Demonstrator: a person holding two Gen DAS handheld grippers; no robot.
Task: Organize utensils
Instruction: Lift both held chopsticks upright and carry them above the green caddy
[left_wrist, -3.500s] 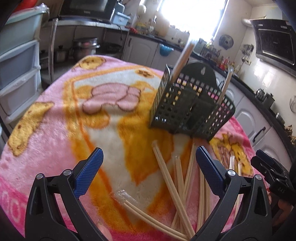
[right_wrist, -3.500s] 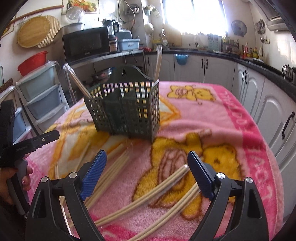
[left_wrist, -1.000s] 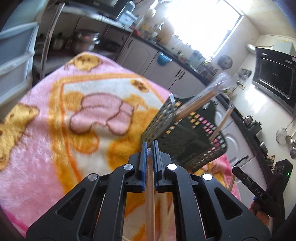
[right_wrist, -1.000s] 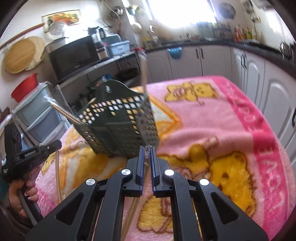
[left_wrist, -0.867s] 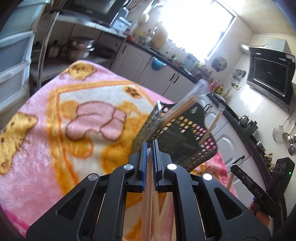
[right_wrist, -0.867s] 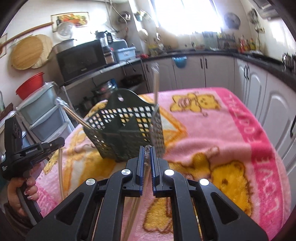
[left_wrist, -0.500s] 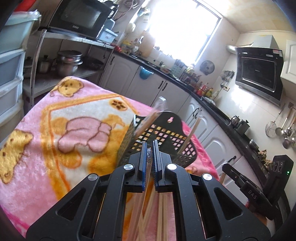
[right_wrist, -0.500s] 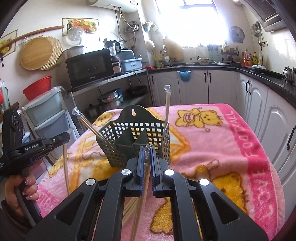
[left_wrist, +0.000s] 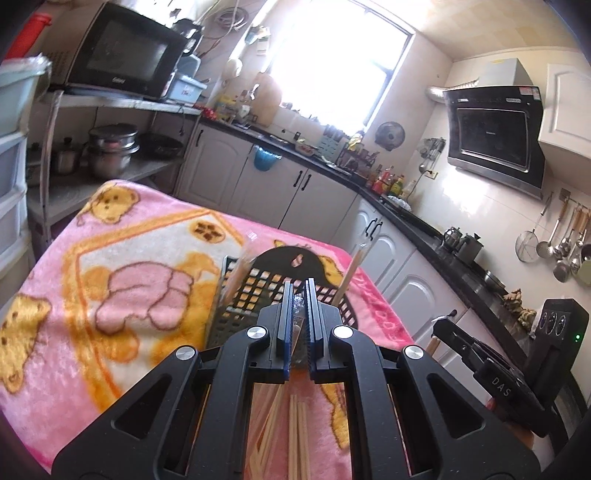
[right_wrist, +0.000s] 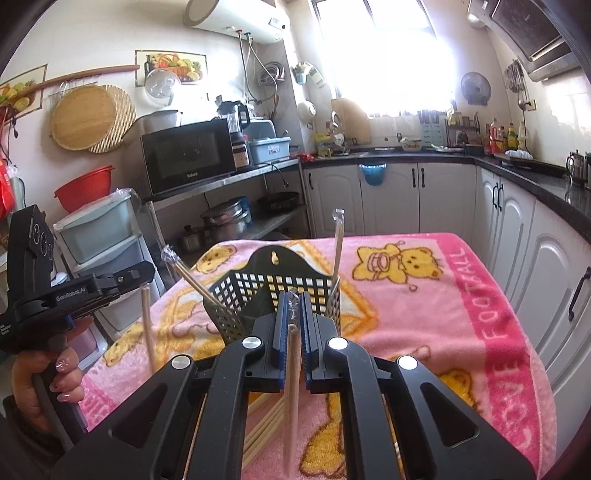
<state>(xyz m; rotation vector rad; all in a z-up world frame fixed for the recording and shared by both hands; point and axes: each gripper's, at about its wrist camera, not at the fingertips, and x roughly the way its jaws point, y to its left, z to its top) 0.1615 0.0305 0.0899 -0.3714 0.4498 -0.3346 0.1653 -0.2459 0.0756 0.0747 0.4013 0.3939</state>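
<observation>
Left gripper (left_wrist: 299, 325): matte black angular frame with silver pivot screws and ribbed blue pads, jaws nearly together, clamped on a plastic-wrapped pair of pale wooden chopsticks (left_wrist: 295, 328) whose crinkled clear wrapper tip pokes up between the pads. Right gripper (right_wrist: 293, 325): same black-and-blue build, jaws likewise almost closed, pinching a second wrapped chopstick pair (right_wrist: 291, 373), the slim round shaft hanging down below the pads. Just beyond both tools, a dark green plastic utensil basket (right_wrist: 258, 284) with square lattice walls, an arched back plate and a keyhole hanging slot, standing upright on a fluffy pink blanket (right_wrist: 424, 302) printed with yellow bears, orange borders and pale lettering. Inside the basket, one wrapped pair leaning out to the left (right_wrist: 188, 275) and another standing nearly upright at the right corner (right_wrist: 337, 247), as seen from the right wrist. More loose pale chopsticks (left_wrist: 297, 435) lying flat on the blanket beneath the grippers. At the left edge of the right wrist view, a hand (right_wrist: 44, 384) with painted nails gripping the black handle of the other tool. Around the table: white cabinets (right_wrist: 391, 199), black countertop (right_wrist: 524, 166), black microwave (right_wrist: 188, 155) on a metal shelf.
</observation>
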